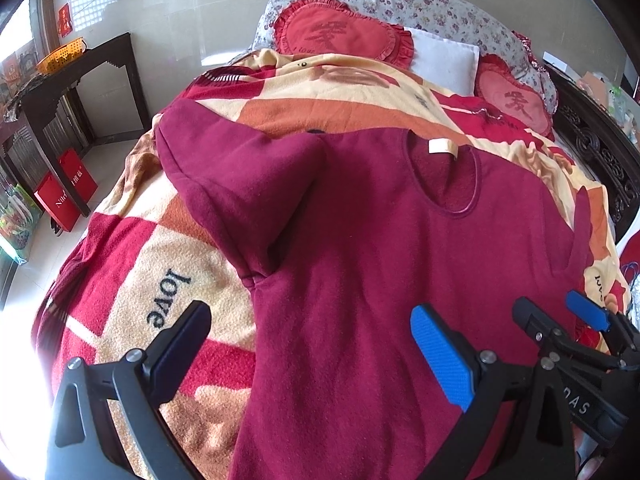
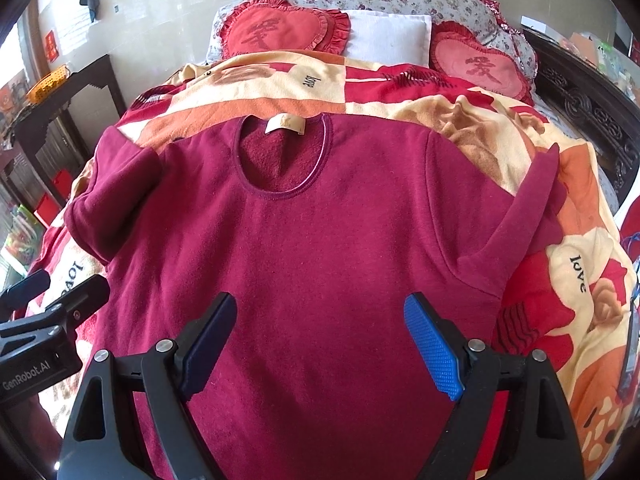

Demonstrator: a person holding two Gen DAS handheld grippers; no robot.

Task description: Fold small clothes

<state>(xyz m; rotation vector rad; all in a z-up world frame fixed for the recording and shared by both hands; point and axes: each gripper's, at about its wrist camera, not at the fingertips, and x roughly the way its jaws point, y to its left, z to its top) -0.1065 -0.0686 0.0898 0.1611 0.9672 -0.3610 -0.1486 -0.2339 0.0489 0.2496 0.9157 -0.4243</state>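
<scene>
A dark red fleece sweater [image 2: 328, 248] lies flat, front up, on the bed, neck hole and cream label [image 2: 285, 124] towards the pillows. It also shows in the left wrist view [image 1: 380, 240]. Its left sleeve [image 1: 224, 176] is folded back on itself; its right sleeve [image 2: 532, 204] lies out to the side. My left gripper [image 1: 310, 336] is open above the sweater's lower left edge, holding nothing. My right gripper [image 2: 320, 328] is open above the sweater's lower middle, holding nothing. It also shows in the left wrist view [image 1: 556, 312].
A red, orange and cream "love" blanket [image 2: 580, 264] covers the bed. Heart-shaped red cushions [image 2: 280, 28] and a white pillow [image 2: 388, 36] lie at the head. A dark side table [image 1: 80, 80] with an orange basket [image 1: 60, 54] stands left. A carved dark bed frame [image 2: 592, 112] runs along the right.
</scene>
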